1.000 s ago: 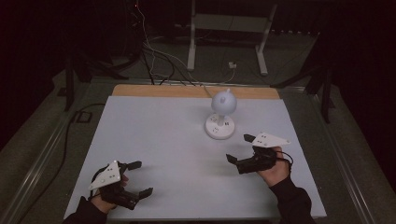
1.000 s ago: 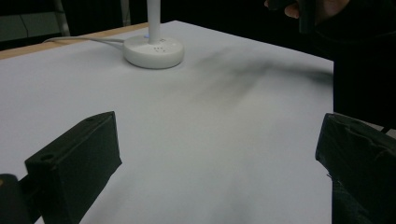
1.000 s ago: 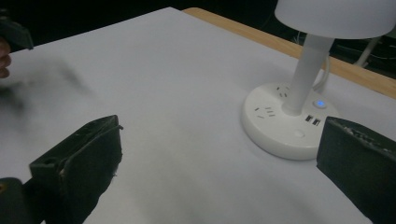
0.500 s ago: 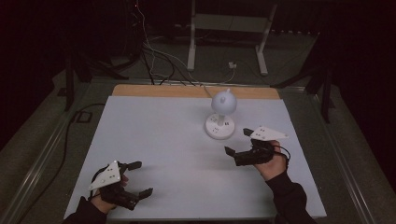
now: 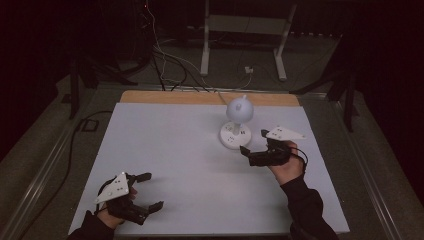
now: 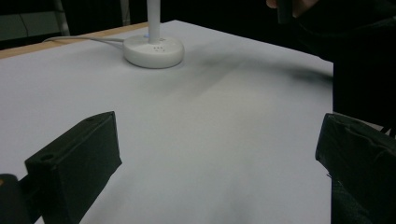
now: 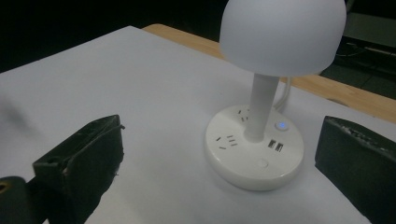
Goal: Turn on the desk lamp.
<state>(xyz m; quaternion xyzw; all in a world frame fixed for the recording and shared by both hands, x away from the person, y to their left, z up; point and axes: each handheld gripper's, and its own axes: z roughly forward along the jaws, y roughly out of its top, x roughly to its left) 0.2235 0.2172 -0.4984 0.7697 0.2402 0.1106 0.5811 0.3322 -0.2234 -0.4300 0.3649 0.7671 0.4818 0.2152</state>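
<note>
A small white lamp (image 5: 237, 123) stood on the counter (image 5: 165, 145) toward its far side, at about one o'clock from the middle. Its head was a smooth round dome on a short straight stem, set into a flat round base. In the right gripper view the base (image 7: 254, 154) showed socket slots on top, two small ports side by side at the front, a round button near the rim, and a little light glowing blue beside the stem. A white cord (image 5: 218, 95) ran from the lamp back over the counter's wooden far edge. The right gripper (image 5: 253, 146) hung just beside the base, at about four o'clock from it, with its jaws wide apart, gripping nothing and touching nothing; the lamp stood ahead of the gap between them. The left gripper (image 5: 148, 191) lay low at the near left corner, at about seven o'clock from the middle and well apart from the lamp, its jaws also spread wide and empty over bare counter. In the left gripper view the base (image 6: 153, 50) sat far off, with a dark sleeve (image 6: 355, 65) at the right.
</note>
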